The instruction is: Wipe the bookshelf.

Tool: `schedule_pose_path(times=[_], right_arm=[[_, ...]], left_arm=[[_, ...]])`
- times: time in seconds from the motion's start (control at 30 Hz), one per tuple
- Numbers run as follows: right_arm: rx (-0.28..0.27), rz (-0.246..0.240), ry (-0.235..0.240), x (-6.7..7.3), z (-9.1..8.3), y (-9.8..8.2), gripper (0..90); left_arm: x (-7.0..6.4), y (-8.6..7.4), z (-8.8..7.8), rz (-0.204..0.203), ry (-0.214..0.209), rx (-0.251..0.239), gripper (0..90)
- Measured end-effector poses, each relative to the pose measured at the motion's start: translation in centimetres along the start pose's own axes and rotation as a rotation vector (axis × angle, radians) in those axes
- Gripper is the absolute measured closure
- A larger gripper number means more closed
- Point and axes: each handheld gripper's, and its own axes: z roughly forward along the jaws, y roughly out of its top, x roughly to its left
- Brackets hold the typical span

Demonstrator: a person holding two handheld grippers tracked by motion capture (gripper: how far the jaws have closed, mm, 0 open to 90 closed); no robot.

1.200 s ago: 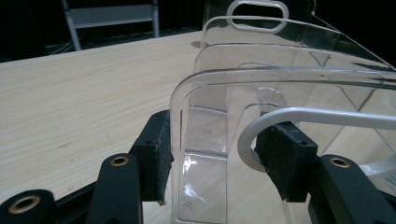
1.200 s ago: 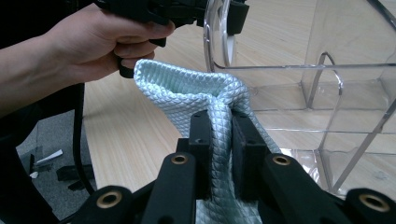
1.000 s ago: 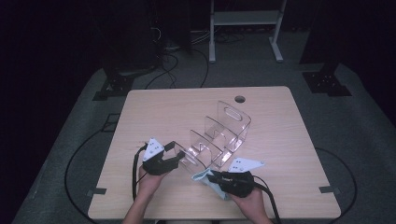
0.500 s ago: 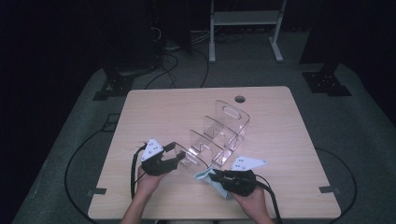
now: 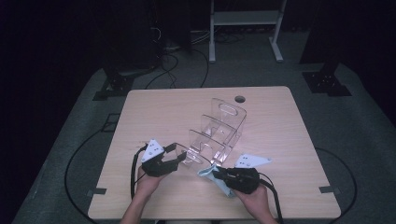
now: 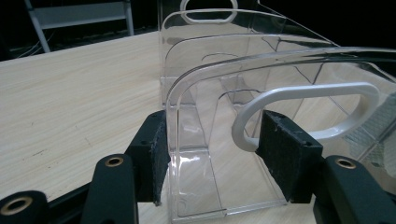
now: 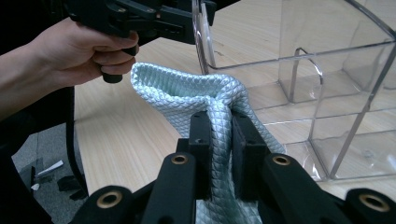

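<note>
Pale-green quilted cloth (image 7: pixel 205 100) is pinched between the closed jaws of the right hand-held gripper (image 7: pixel 219 140), bunched upward toward the clear acrylic organiser (image 5: pixel 217 133). That organiser lies just ahead and to the left of this gripper, its long axis running diagonally away across the counter (image 5: pixel 154 107). The left hand-held gripper (image 6: pixel 212 149) clamps the organiser's near end wall, one pad on each face, steadying it. All visible compartments appear empty. Judged next move: carry the cloth forward onto the nearest wall.

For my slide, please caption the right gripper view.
Right gripper pinching a pale green cloth beside a clear organizer.
</note>
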Motion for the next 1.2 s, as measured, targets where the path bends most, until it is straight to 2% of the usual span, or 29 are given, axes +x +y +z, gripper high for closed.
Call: schedule_pose_path(times=[0.8, 1.2], right_arm=[[-0.027, 0.058, -0.035, -2.1, -1.0, -0.2, 79.7], [-0.057, 0.115, -0.102, -4.8, -2.4, -0.4, 79.7]], left_arm=[[-0.6, 0.0, 0.1, 0.018, -0.032, 0.004, 47.7], [-2.2, 0.3, 0.8, 0.060, -0.110, 0.015, 50.1]])
